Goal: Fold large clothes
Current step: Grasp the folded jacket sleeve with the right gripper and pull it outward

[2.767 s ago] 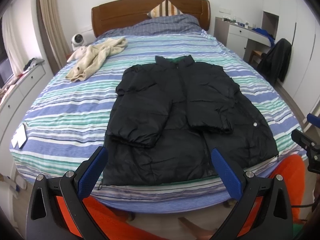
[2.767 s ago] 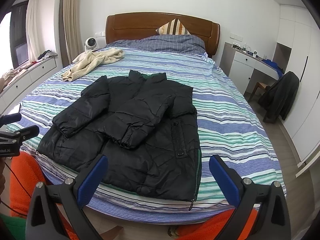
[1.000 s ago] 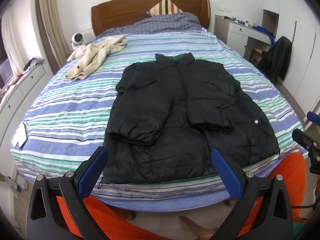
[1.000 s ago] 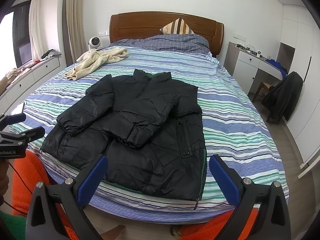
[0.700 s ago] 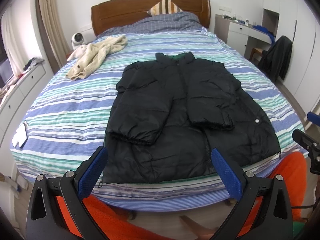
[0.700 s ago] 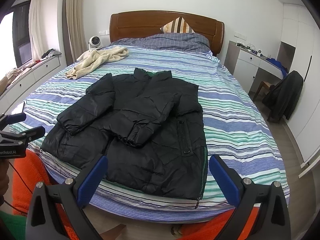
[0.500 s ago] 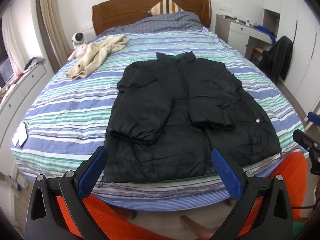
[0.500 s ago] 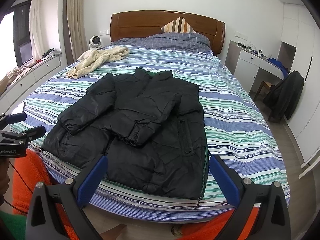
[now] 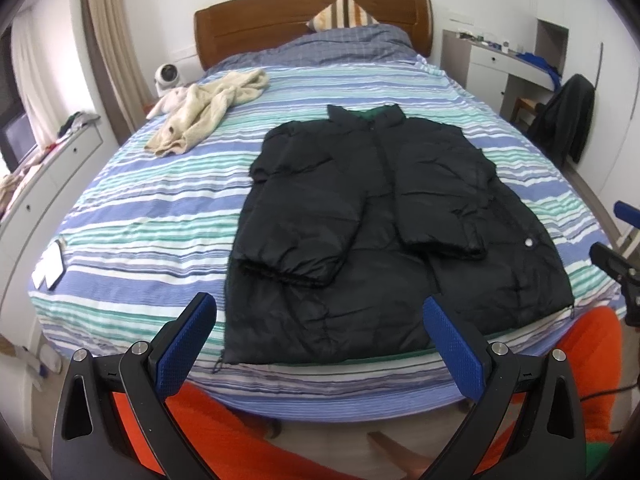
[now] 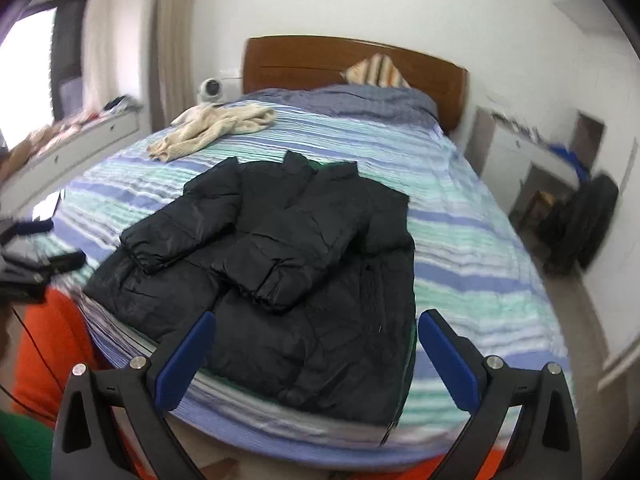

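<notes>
A black puffer jacket (image 9: 380, 232) lies flat on the striped bed (image 9: 160, 208), collar toward the headboard, both sleeves folded in over its front. It also shows in the right wrist view (image 10: 288, 264). My left gripper (image 9: 318, 344) is open and empty, held off the foot of the bed just short of the jacket's hem. My right gripper (image 10: 314, 354) is open and empty, over the hem near the jacket's right corner. The right gripper's tip shows at the right edge of the left wrist view (image 9: 618, 268).
A beige garment (image 9: 204, 112) lies crumpled at the bed's far left. A white paper (image 9: 48, 268) sits at the left edge. Pillows lean on the wooden headboard (image 9: 312, 12). A desk and a chair with a dark coat (image 9: 568, 120) stand to the right. Orange-clad legs (image 9: 592, 356) are below.
My right gripper has moved forward and down toward the jacket's hem, and its view is blurred with motion. My left gripper has edged slightly closer to the bed.
</notes>
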Tool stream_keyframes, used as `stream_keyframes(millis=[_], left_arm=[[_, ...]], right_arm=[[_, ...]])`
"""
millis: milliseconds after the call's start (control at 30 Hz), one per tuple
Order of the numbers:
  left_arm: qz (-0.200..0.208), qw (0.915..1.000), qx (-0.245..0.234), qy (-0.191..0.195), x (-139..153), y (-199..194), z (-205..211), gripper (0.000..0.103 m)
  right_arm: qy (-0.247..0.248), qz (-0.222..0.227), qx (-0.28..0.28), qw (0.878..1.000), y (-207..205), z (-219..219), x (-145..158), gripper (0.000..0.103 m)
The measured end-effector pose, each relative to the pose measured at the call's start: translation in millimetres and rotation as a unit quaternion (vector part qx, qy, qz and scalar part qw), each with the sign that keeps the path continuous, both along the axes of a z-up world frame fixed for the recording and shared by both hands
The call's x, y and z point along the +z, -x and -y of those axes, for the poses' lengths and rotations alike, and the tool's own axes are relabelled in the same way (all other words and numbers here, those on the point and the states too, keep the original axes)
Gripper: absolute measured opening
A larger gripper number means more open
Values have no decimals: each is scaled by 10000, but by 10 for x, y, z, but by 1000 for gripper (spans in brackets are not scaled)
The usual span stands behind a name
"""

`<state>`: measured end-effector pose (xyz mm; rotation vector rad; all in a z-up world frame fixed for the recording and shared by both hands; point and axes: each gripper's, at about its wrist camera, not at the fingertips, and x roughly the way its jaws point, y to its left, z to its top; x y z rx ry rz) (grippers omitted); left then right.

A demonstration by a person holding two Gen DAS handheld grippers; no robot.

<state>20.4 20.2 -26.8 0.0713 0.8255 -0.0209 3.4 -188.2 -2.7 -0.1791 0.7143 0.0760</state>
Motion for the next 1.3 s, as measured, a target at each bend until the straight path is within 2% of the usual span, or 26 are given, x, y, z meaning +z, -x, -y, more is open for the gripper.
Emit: stream_keyframes(millis=[67, 167, 267, 400, 500, 567, 600, 633, 667, 700, 733, 767, 900, 1067, 1133, 1233, 1300], left_arm=[[-27, 9999, 102, -6, -16, -16, -42, 103], [-33, 9998, 206, 33, -19, 0, -90, 103], [-64, 9996, 265, 85, -40, 16, -123, 103], [-132, 9993, 355, 4, -79, 28, -142, 103], [-111, 9989, 460, -3, -84, 55, -183, 103], [-130, 9984, 555, 35, -102, 86, -234, 103], [-169, 9980, 606, 58, -121, 96, -263, 103], [-218, 9976, 647, 77, -146, 100, -289, 103], [-270, 9973, 678, 93, -174, 99, -311, 103], [-334, 9969, 708, 107, -213, 94, -336, 103], [-368, 9967, 717, 107, -231, 94, -347, 103], [-398, 9966, 718, 102, -251, 88, -353, 103], [-332, 9971, 672, 92, -214, 82, -318, 103], [-182, 9979, 594, 172, -152, 79, -280, 103], [-192, 9982, 546, 183, -160, 69, -264, 103], [-272, 9985, 464, 120, -200, 24, -216, 103], [-303, 9987, 408, 77, -205, -1, -171, 103]], right_arm=[[96, -136, 323, 9993, -146, -34, -89, 103], [578, -312, 985, 9930, -381, -255, -294, 103], [1042, -313, 1594, 9812, -699, -511, -509, 103], [1131, -722, 2301, 9639, -1263, -781, -907, 102], [1261, -959, 2474, 9559, -1553, -895, -1256, 102], [1103, -1145, 2389, 9579, -1715, -891, -1421, 102], [928, -1220, 2347, 9599, -1768, -865, -1434, 94], [737, -1299, 2224, 9635, -1821, -821, -1421, 71], [574, -1322, 2144, 9661, -1842, -784, -1375, 62], [363, -1265, 2090, 9690, -1831, -742, -1297, 46], [220, -1136, 2011, 9727, -1798, -695, -1195, 19], [206, -1020, 1912, 9760, -1771, -652, -1105, 15], [-129, -489, 1625, 9854, -1576, -337, -595, 13], [-806, 358, 731, 9934, -1317, 514, 248, 13], [-1018, 750, 171, 9918, -1166, 977, 564, 13], [-1060, 1159, -695, 9851, -980, 1634, 828, 13], [-1118, 1233, -1265, 9779, -869, 2074, 885, 13]])
